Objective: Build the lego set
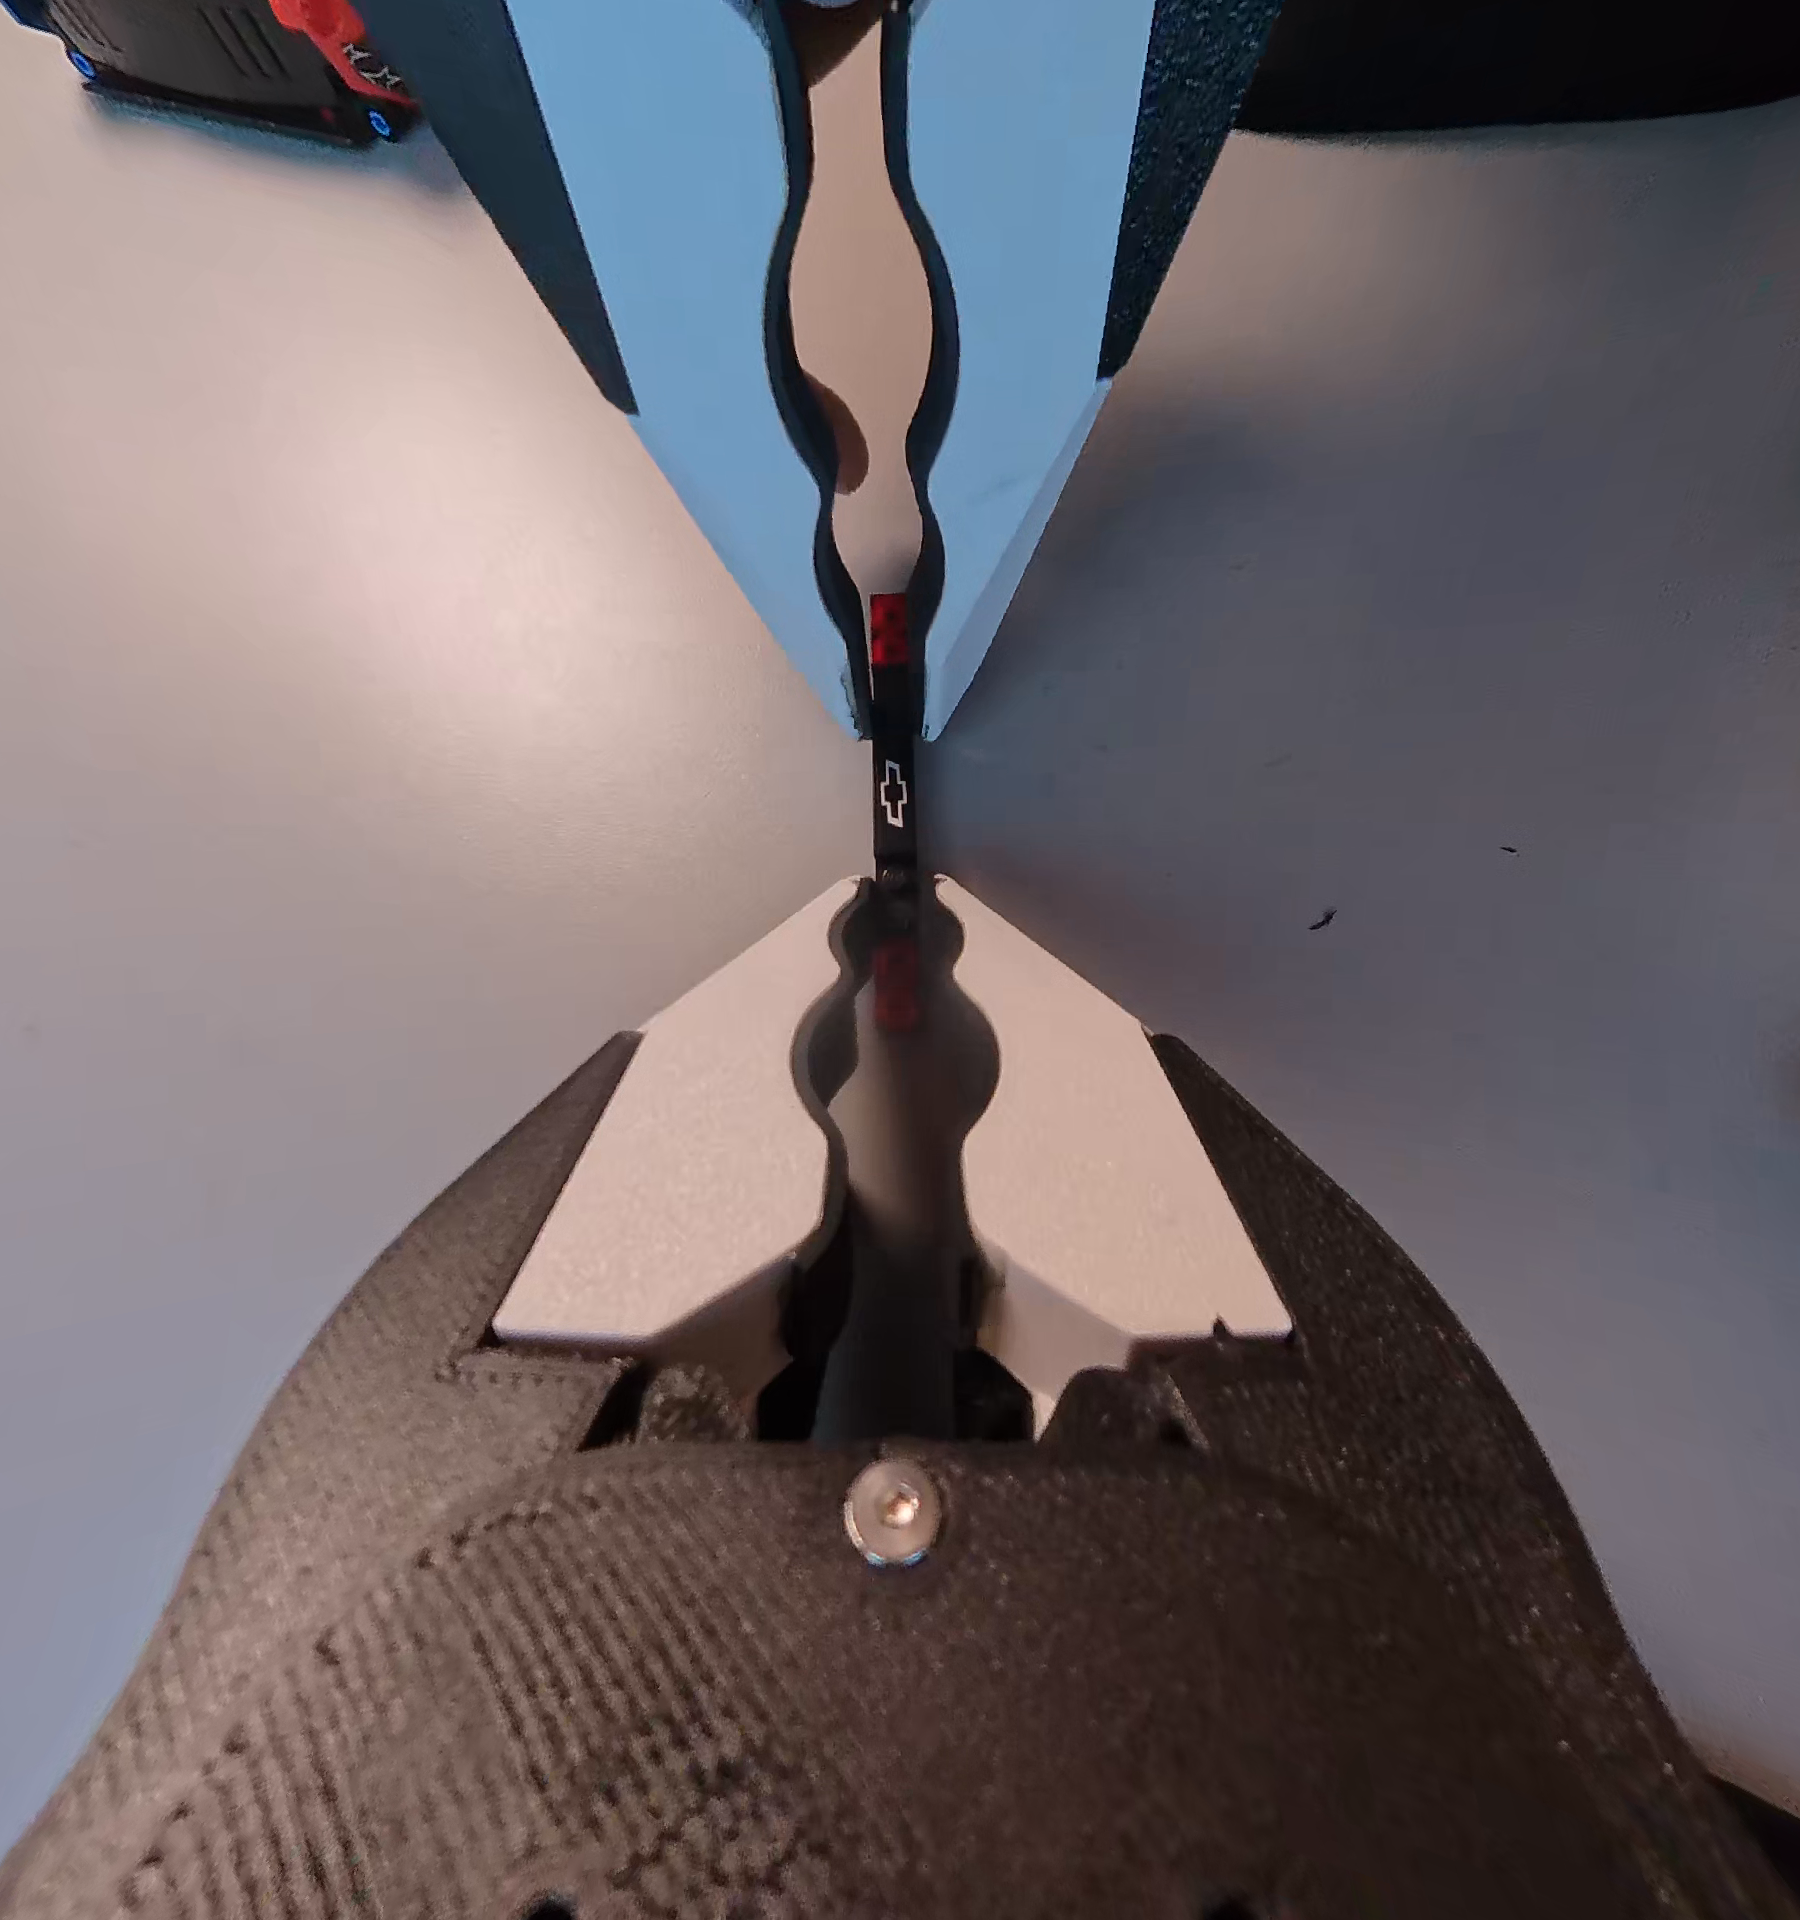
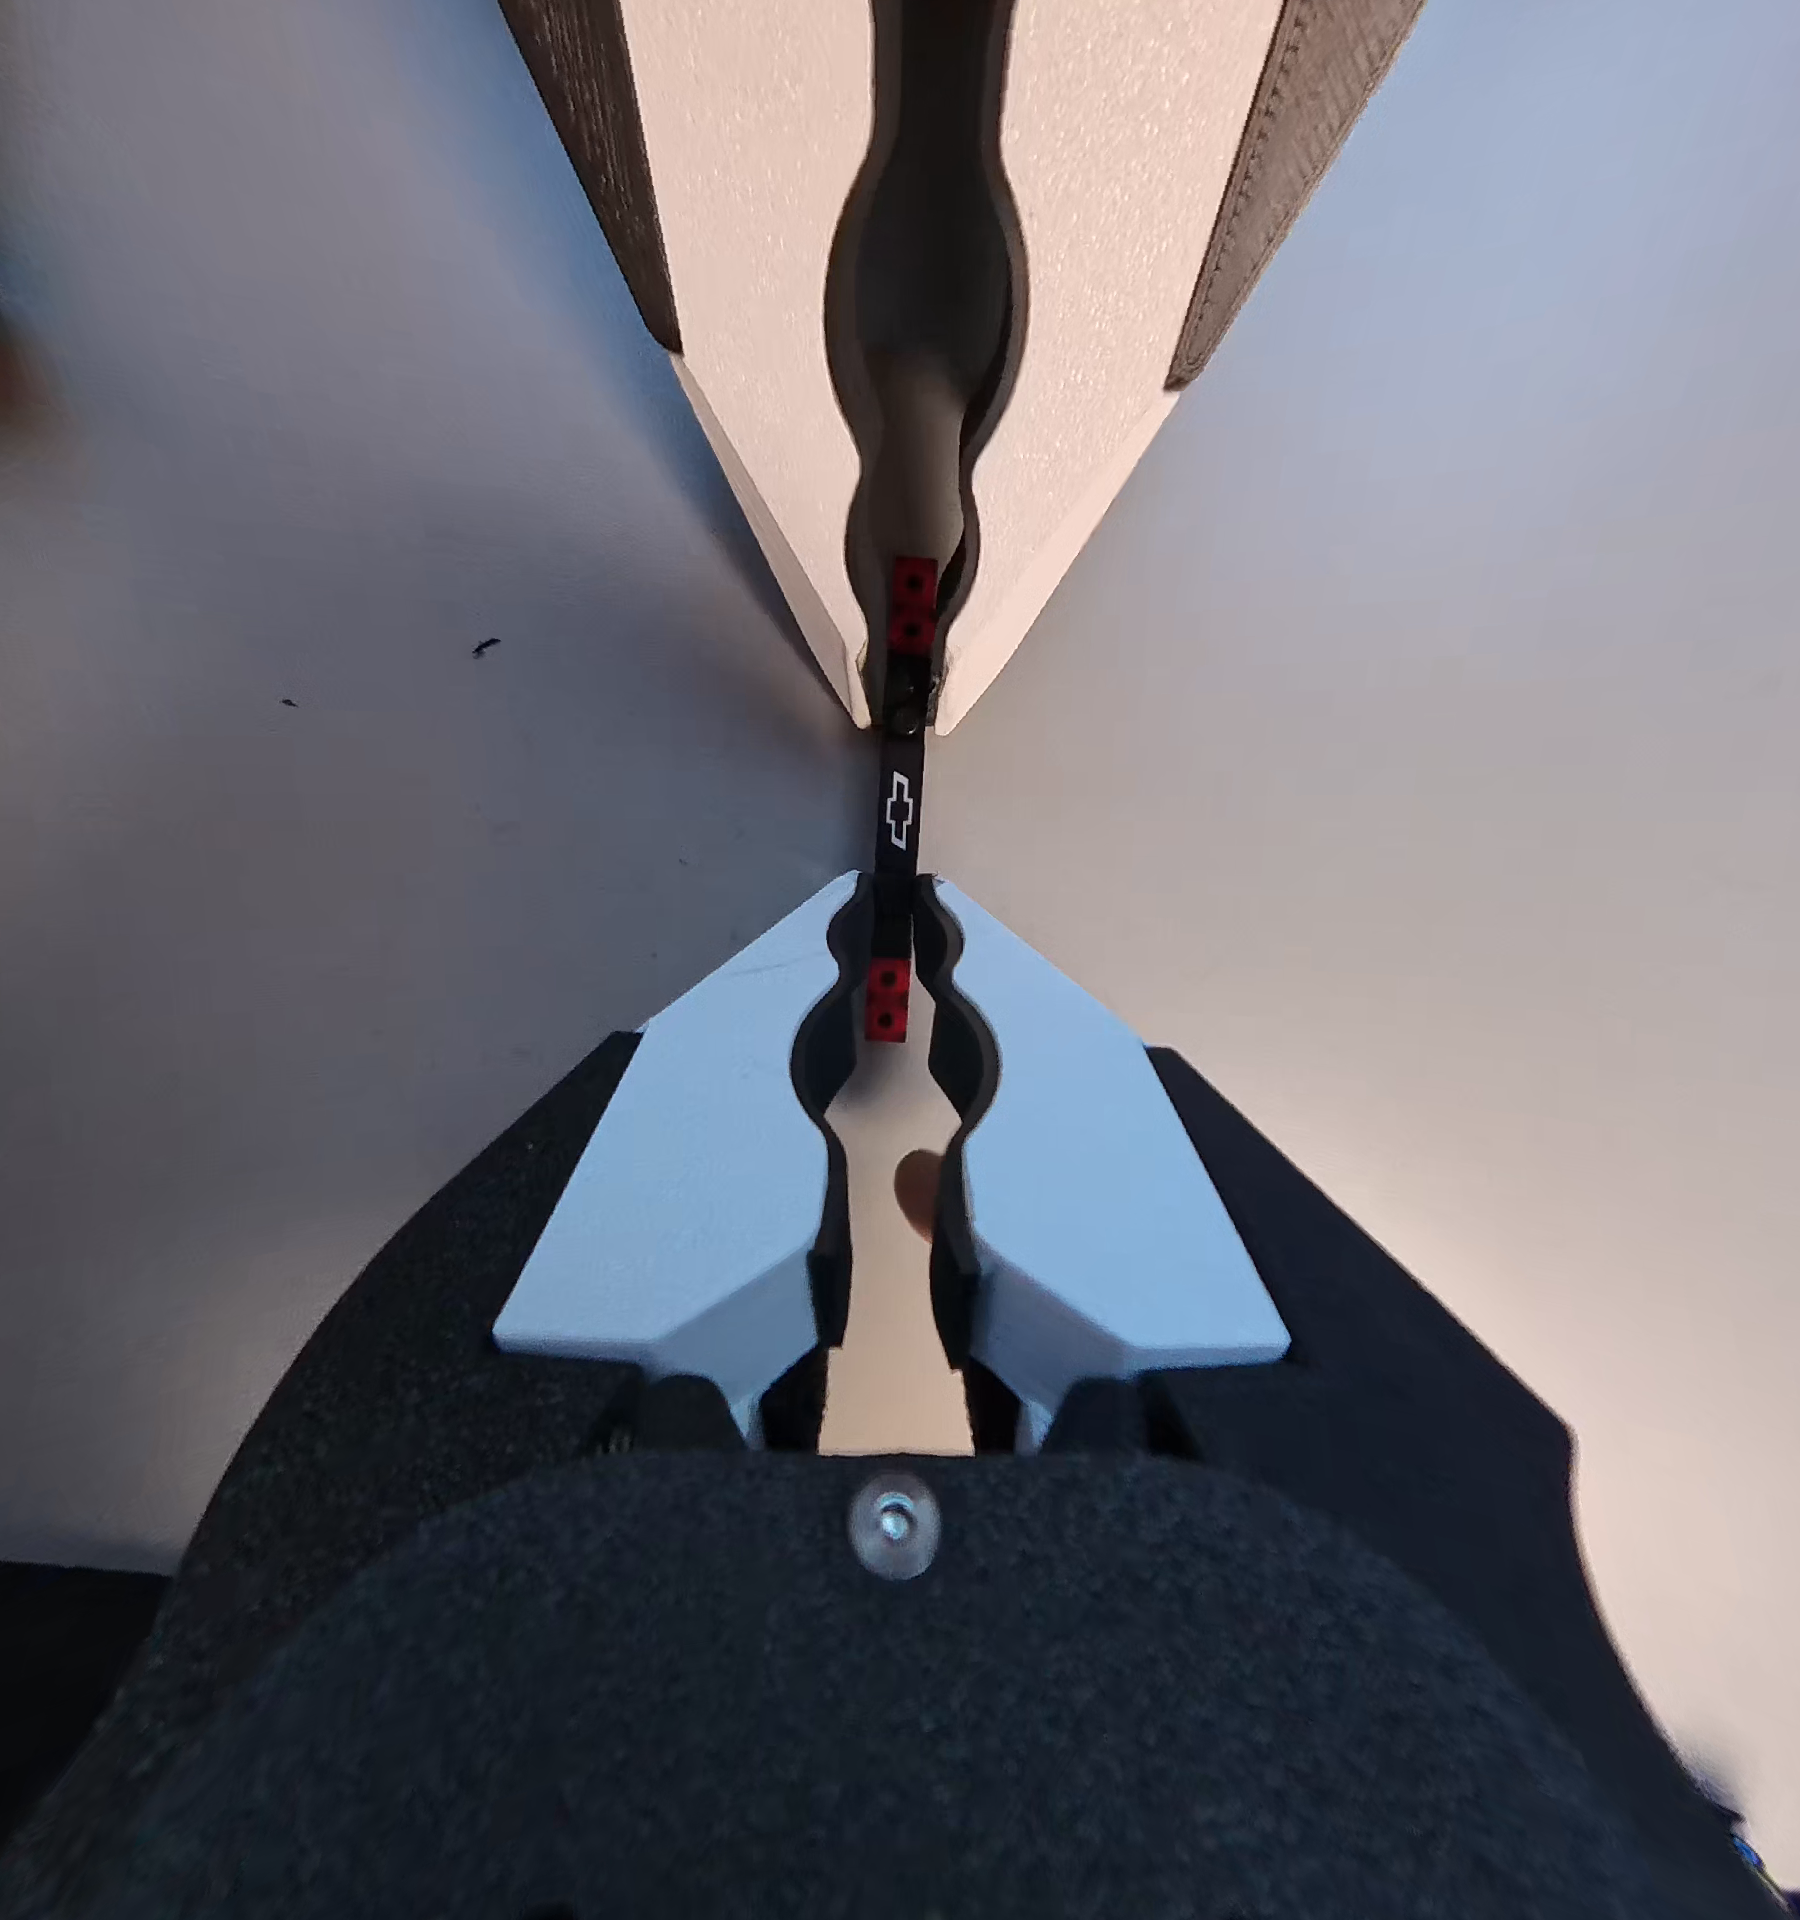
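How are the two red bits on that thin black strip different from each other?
The near red piece sits between the right gripper's fingers; the far red piece sits between the left gripper's. In the right wrist view the near one shows less of its length. Both are red, show two dark holes, and cap opposite ends of the black strip.

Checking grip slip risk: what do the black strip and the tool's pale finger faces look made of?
The black strip looks like glossy hard plastic: crisp edges, a printed white outline, red studded ends. The left tool and right tool pale finger faces look like smooth matte plastic, probably printed.
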